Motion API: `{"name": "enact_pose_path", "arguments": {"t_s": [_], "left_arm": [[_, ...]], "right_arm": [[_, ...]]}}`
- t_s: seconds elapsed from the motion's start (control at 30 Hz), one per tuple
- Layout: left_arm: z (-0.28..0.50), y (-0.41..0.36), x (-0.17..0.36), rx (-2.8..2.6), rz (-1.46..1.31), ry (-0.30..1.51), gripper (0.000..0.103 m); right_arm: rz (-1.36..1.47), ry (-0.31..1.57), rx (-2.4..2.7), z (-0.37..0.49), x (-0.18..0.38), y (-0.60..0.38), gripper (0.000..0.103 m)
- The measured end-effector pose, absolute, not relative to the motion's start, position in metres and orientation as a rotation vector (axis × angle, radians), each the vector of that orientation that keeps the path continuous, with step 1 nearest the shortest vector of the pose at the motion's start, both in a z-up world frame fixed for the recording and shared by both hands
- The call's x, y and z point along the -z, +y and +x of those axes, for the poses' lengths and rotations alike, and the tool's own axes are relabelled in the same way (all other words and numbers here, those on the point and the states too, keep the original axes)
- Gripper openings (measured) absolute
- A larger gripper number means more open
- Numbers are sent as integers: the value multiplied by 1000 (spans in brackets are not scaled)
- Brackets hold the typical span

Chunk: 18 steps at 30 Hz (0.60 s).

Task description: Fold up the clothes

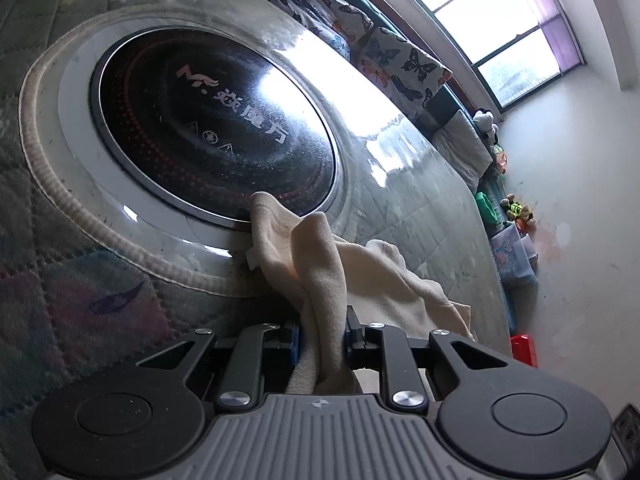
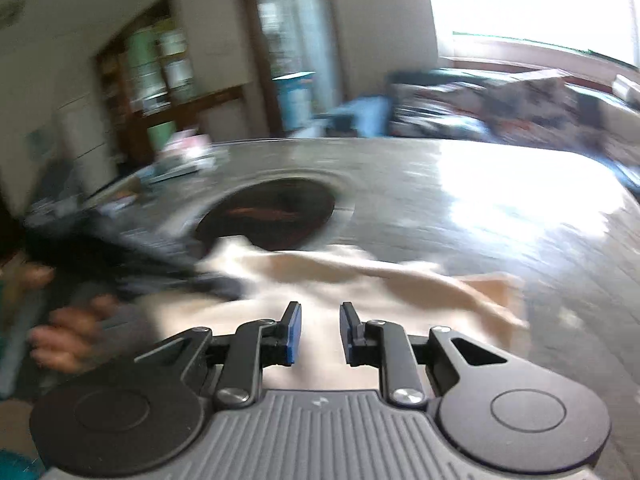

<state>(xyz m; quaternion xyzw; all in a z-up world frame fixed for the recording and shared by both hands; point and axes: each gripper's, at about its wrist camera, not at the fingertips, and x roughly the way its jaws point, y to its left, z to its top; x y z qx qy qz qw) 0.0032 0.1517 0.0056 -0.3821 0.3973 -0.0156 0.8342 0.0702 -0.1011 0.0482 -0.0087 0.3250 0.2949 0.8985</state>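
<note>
A cream cloth garment [image 1: 320, 264] lies bunched on a glossy round table [image 1: 400, 160], by the rim of a black built-in cooktop [image 1: 216, 128]. My left gripper [image 1: 322, 320] is shut on a thick fold of this cloth, which runs back between its blue pads. In the blurred right wrist view the same cream garment [image 2: 320, 280] spreads over the table [image 2: 480, 200] in front of the cooktop [image 2: 272, 212]. My right gripper [image 2: 320, 312] hovers over it, open, with nothing between its fingers. A hand [image 2: 68, 332] and the dark other gripper [image 2: 132, 264] sit at the left.
A bench with butterfly-print cushions [image 1: 384, 60] runs along the table's far side under a bright window [image 1: 500, 24]. Toys and boxes [image 1: 512, 232] lie by the white wall. A red item [image 1: 524, 348] sits on the floor. Shelves and a doorway [image 2: 160, 80] stand behind the table.
</note>
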Motion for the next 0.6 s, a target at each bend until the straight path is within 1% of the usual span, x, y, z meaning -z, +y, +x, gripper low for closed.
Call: {"name": "enact_pose_path", "arguments": {"t_s": [0.17,0.27,0.33,0.43,0.6], "left_arm": [[0,152,-5,37,-805,838,23],[3,150,-6,49,-794,836,29],[5,147,-8,62,-781,835,37],[5,144,-10,67,-760,833,43],[4,141,-12,73,-734,831,44]], "right_arm": [[53,698,-485,95,-30,-132,25],[94,711,-415,110,-18,-149,29],[114,714,-375,118,-12,-159,38],[145,720,-366,123,-5,-162,39],[189,729,-382,127,4,-165,38]]}}
